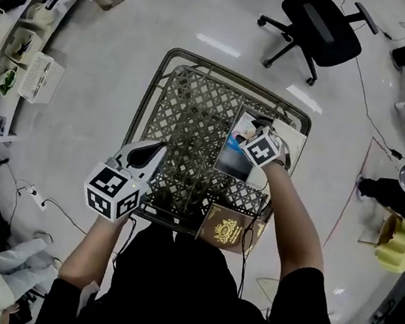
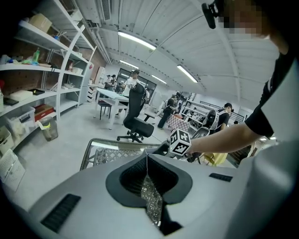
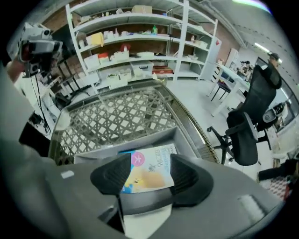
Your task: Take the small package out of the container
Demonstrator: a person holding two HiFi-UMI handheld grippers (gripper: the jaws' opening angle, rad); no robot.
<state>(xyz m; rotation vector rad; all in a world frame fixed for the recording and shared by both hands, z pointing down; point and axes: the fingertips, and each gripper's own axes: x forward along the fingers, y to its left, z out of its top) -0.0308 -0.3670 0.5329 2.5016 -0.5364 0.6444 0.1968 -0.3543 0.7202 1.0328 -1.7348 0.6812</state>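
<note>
A grey lattice shopping cart stands in front of me. In its right part lies a grey open container, also seen in the right gripper view. A small colourful package lies in it. My right gripper reaches down into the container; its jaws stand apart on either side of the package, and no clear squeeze shows. My left gripper hovers at the cart's near-left rim, shut and empty.
A brown box with a gold emblem rests at the cart's near end. A black office chair stands beyond the cart. Shelving with bins lines the left side. Cables trail on the floor. People stand far off.
</note>
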